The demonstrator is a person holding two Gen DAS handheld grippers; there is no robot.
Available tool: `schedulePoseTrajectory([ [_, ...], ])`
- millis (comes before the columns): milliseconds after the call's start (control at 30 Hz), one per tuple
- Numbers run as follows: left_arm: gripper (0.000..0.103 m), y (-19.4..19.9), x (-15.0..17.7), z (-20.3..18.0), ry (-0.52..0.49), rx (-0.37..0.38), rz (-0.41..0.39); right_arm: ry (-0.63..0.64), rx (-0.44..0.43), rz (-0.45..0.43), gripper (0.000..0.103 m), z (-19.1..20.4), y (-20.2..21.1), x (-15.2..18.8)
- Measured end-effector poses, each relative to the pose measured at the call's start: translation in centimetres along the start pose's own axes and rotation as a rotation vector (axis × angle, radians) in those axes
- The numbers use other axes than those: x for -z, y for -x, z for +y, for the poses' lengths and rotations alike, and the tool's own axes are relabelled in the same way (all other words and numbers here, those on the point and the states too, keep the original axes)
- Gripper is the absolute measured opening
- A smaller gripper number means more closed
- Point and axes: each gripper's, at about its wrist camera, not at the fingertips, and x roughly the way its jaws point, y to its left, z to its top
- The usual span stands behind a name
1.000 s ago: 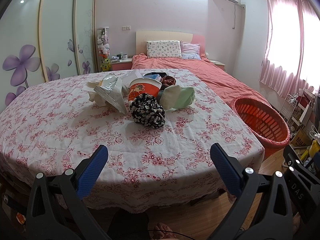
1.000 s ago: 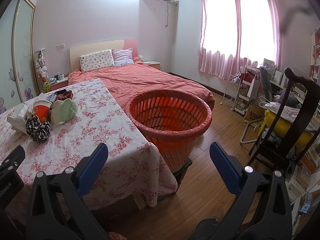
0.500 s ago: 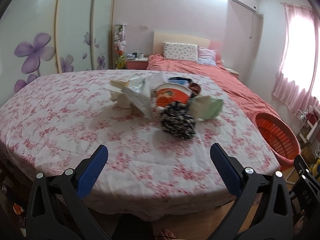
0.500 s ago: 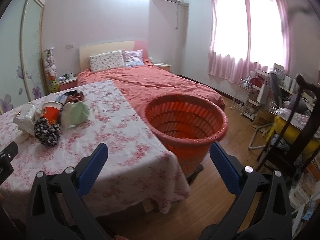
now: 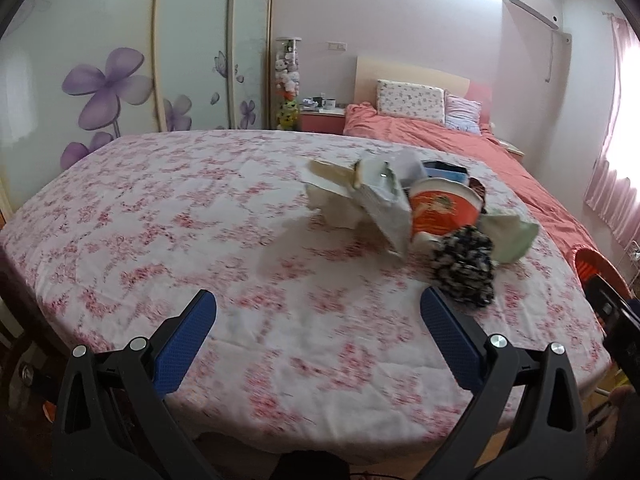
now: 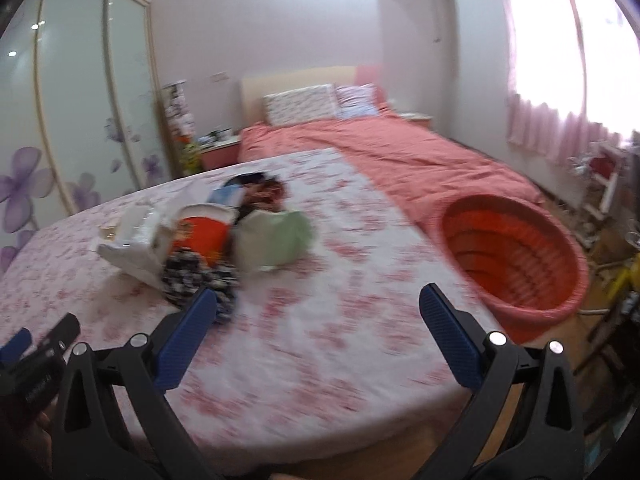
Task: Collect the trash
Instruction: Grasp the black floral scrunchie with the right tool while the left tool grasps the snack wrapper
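Observation:
A heap of trash lies on the flowered tablecloth point(image 5: 180, 240): a red paper cup point(image 5: 442, 210), crumpled white wrappers point(image 5: 380, 204), a black-and-white crumpled bag point(image 5: 464, 270) and a pale green wad point(image 5: 510, 236). The same cup point(image 6: 204, 232), patterned bag point(image 6: 200, 280) and green wad point(image 6: 276, 240) show in the right wrist view. My left gripper point(image 5: 318, 338) is open and empty, short of the heap. My right gripper point(image 6: 318, 336) is open and empty too, its left finger close to the patterned bag. A red slatted basket point(image 6: 516, 256) stands right of the table.
Beyond the table is a bed with a coral cover point(image 6: 380, 152) and pillows point(image 5: 412, 98). Sliding wardrobe doors with purple flowers point(image 5: 108, 80) fill the left wall. A pink curtain point(image 6: 560, 80) and cluttered shelves point(image 6: 600, 176) are at the right. The other gripper's body point(image 6: 36, 364) shows at the lower left.
Both views have swung left and moved in over the table. The trash heap now sits nearer the right gripper, and the basket has slid to the right. Both grippers stay open.

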Motion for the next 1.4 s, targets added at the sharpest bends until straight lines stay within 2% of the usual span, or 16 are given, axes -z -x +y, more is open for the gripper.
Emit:
schedulePoseTrajectory([
  [67,0.101,-0.3,-0.2,0.7,0.010,0.017,0.004,0.016,-0.046,0.022,0.086,1.5,-1.3,-0.4],
  [100,0.101,-0.6,-0.3,1.3,0.018,0.026,0.006,0.025,-0.066,0.031,0.085,2.4,-2.0,-0.5],
  [400,0.101,-2.1,-1.0,3.4,0.052,0.043,0.010,0.113,-0.136,0.111,0.080,7.5,-7.2,-0.4],
  [500,0.101,-2.5,-1.3,3.5,0.059,0.057,0.012,0.145,-0.146,0.137,0.071,8.2,-8.3,-0.1],
  [533,0.101,-2.7,-1.5,3.5,0.060,0.060,0.011,0.159,-0.149,0.154,0.061,8.4,-8.8,0.0],
  [567,0.101,-2.8,-1.7,3.3,0.063,0.071,0.009,0.173,-0.159,0.192,0.044,8.6,-9.6,0.3],
  [633,0.100,-3.0,-2.0,3.2,0.068,0.096,0.010,0.171,-0.170,0.245,0.018,8.3,-10.3,1.0],
  [667,0.100,-3.1,-2.2,3.0,0.071,0.108,0.010,0.163,-0.174,0.248,0.014,8.0,-10.2,1.1],
  [800,0.097,-3.7,-3.5,1.6,0.059,0.147,0.007,0.126,-0.179,0.203,0.010,5.8,-8.4,0.8],
  [1000,0.086,-6.1,-5.3,-1.4,-0.005,0.138,0.008,0.085,-0.126,0.151,0.010,2.0,-6.4,0.0],
  [1200,0.075,-8.9,-5.7,-3.2,-0.023,0.129,0.068,0.057,-0.089,0.146,0.010,-0.6,-5.9,-0.1],
  [1300,0.065,-10.1,-5.7,-3.5,-0.026,0.134,0.107,0.049,-0.081,0.149,0.010,-1.2,-5.8,0.1],
  [1367,0.056,-10.2,-5.8,-3.7,-0.024,0.150,0.100,0.046,-0.075,0.150,0.010,-1.5,-5.9,0.3],
  [1400,0.049,-10.1,-5.9,-3.7,-0.031,0.154,0.099,0.043,-0.073,0.151,0.010,-1.6,-5.9,0.3],
])
